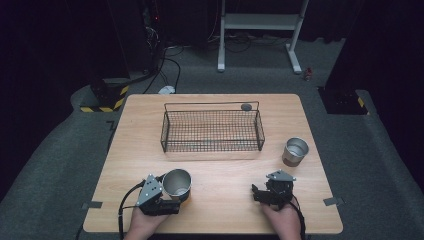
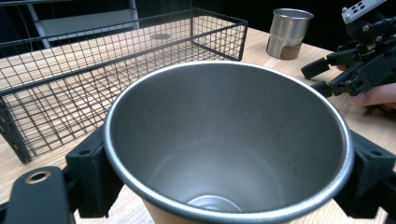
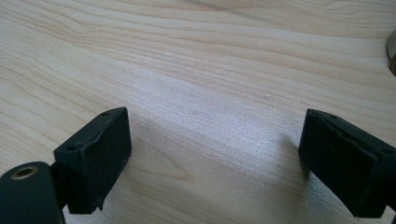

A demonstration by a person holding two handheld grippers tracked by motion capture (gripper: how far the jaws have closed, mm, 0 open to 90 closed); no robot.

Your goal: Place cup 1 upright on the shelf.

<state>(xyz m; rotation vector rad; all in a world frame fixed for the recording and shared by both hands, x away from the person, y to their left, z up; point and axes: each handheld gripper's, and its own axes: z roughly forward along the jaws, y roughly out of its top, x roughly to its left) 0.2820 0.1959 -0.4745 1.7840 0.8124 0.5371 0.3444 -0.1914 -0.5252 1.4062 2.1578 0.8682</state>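
Gripping the steel cup (image 1: pixel 177 183) near the table's (image 1: pixel 215 210) front-left edge.
Your left gripper (image 1: pixel 167 200) was clamped on its wall, while your right gripper (image 1: pixel 261 194) rested wide and empty near the front-right edge. You needed to lift the cup upright, clearing the wire basket's (image 1: pixel 212 131) front rim.

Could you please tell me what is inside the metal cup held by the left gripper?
Nothing: the metal cup, clamped by the left gripper, shows a bare steel wall and a shiny bottom. The near edge of that bottom is hidden behind the cup's rim.
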